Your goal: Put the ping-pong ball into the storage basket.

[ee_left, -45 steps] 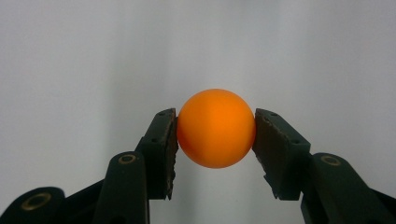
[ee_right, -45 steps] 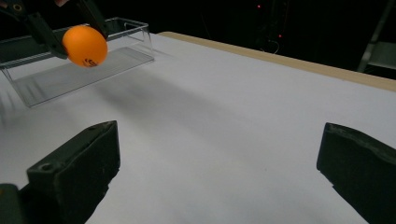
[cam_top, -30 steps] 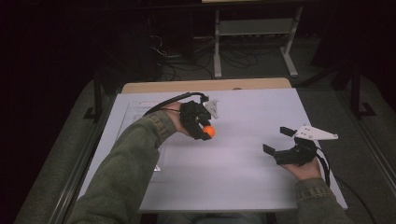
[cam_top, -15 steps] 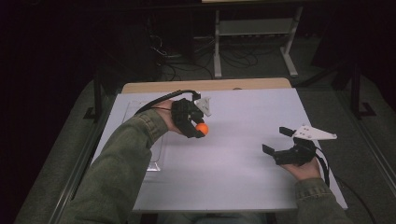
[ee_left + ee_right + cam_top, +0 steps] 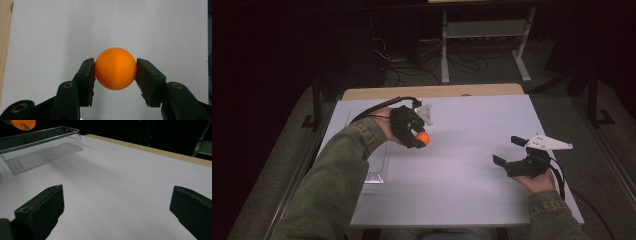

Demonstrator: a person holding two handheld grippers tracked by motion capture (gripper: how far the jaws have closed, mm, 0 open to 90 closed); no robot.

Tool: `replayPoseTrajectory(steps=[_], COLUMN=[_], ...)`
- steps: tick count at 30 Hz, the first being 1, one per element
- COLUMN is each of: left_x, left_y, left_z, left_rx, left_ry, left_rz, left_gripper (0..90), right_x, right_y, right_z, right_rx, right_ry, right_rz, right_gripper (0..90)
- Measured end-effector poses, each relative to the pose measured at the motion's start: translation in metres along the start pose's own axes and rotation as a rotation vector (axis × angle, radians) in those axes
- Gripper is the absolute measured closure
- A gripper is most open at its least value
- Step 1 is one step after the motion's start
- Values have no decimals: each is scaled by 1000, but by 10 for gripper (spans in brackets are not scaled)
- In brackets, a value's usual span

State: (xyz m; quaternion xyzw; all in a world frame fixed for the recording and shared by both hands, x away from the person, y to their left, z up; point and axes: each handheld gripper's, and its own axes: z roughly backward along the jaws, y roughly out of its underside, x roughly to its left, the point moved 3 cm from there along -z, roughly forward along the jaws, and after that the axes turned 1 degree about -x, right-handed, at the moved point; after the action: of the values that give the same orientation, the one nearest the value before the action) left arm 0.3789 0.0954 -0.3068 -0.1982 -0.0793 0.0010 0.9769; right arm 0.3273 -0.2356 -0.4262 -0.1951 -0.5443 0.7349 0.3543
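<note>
An orange ball (image 5: pixel 115 68) sits clamped between the two black pads of my left gripper (image 5: pixel 115 71), held up above the white table top. From the high view the same ball (image 5: pixel 423 137) shows at the tip of my left gripper (image 5: pixel 418 139), left of the table's middle. My right gripper (image 5: pixel 506 152) rests low at the right side of the table, its jaws wide apart with nothing between them (image 5: pixel 117 207). The ball (image 5: pixel 23 124) also peeks in at the top left corner of the right gripper view.
A clear plastic tray (image 5: pixel 40 148) lies on the white table top (image 5: pixel 472 150) at its left side, partly under my left forearm (image 5: pixel 377 170). A wooden strip (image 5: pixel 432 91) runs along the far edge. Metal frame legs and cables stand beyond.
My left gripper has drifted slightly toward the far left with the ball in it. The right gripper has stayed where it was.
</note>
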Motion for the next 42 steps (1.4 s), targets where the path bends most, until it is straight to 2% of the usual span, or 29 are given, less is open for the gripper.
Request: replayPoseTrajectory(steps=[28, 42], left_x=[1, -4], left_y=[31, 55], left_z=[19, 27], left_rx=[19, 62], left_ry=[-37, -40], left_rz=[47, 77], left_gripper=[505, 505], right_x=[0, -1], right_y=[0, -1], right_z=[1, 2], right_rx=[-6, -10], right_ry=[0, 0], right_rz=[-2, -1], right_gripper=[0, 0])
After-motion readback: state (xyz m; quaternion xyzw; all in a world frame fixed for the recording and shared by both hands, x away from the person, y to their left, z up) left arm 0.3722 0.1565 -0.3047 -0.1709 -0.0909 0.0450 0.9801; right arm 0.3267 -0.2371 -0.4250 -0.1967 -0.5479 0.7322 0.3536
